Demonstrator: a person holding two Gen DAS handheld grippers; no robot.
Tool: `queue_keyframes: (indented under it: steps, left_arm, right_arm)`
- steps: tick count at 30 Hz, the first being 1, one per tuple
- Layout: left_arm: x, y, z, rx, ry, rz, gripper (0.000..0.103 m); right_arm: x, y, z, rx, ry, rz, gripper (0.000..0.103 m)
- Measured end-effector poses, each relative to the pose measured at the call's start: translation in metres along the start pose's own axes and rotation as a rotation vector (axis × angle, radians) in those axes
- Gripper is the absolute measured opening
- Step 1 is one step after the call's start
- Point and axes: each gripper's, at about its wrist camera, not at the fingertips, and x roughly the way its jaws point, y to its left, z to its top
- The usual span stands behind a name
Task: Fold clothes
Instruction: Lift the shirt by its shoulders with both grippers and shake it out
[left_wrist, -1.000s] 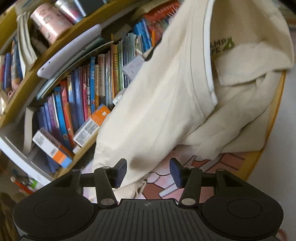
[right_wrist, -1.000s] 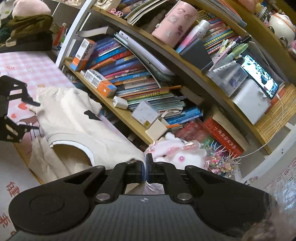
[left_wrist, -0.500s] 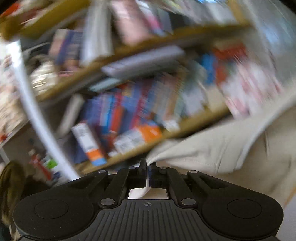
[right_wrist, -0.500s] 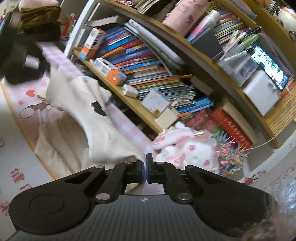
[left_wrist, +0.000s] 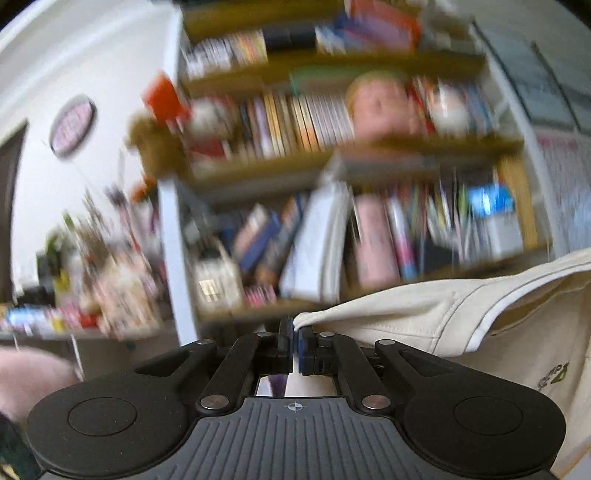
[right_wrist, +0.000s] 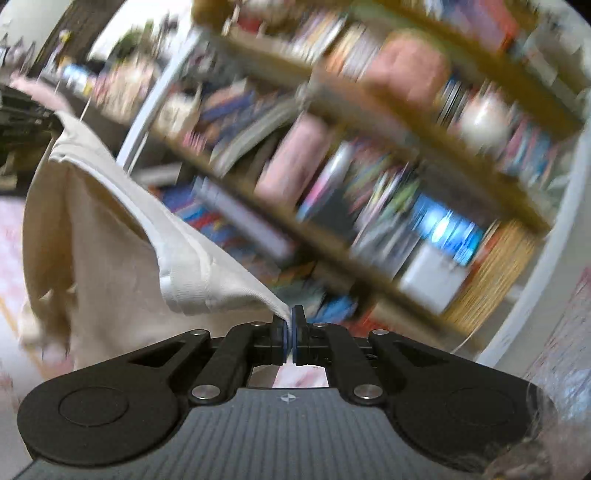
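Left tongs (left_wrist: 294, 341) closed on a corner of the cream shirt (left_wrist: 480, 325), pinched between the pads. From there, cloth stretched toward 3 o'clock in the left wrist view, long axis nearly level, white-trimmed edge rising to the right, small green logo (left_wrist: 554, 376) low at 4 o'clock. Right tongs (right_wrist: 290, 332) also clamped shut on another corner of the same shirt (right_wrist: 110, 258). In the right wrist view, cloth running from the pads up toward 10 o'clock, hanging in the air, body of the garment drooping below toward 8 o'clock. Behind, blurred bookshelf (left_wrist: 332, 155) full of books. Pink checked surface (right_wrist: 11, 236) at 9 o'clock, under the shirt.
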Motion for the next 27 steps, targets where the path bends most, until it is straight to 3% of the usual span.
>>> queue_keyframes:
  steps: [7, 13, 17, 20, 23, 25, 27]
  left_arm:
    - [-0.08, 0.076, 0.064, -0.083, -0.274, 0.009, 0.003]
    - [-0.139, 0.123, 0.1, -0.156, -0.493, -0.006, 0.003]
    - [-0.161, 0.143, 0.115, -0.206, -0.577, -0.025, 0.003]
    - [-0.157, 0.15, 0.121, -0.234, -0.587, -0.047, 0.003]
    - [-0.137, 0.149, 0.118, -0.227, -0.539, -0.05, 0.003]
    - [-0.109, 0.143, 0.104, -0.213, -0.438, -0.059, 0.003]
    - [-0.071, 0.133, 0.083, -0.182, -0.299, -0.062, 0.003]
  right_arm:
    - [-0.102, 0.023, 0.085, -0.083, -0.28, -0.186, 0.002]
    - [-0.189, 0.043, 0.153, -0.145, -0.505, -0.37, 0.002]
    - [-0.228, 0.049, 0.183, -0.168, -0.625, -0.455, 0.002]
    - [-0.237, 0.049, 0.198, -0.182, -0.678, -0.483, 0.002]
    - [-0.226, 0.042, 0.204, -0.174, -0.646, -0.458, 0.002]
    - [-0.209, 0.036, 0.204, -0.162, -0.584, -0.413, 0.002]
    - [-0.18, 0.028, 0.197, -0.143, -0.466, -0.322, 0.002]
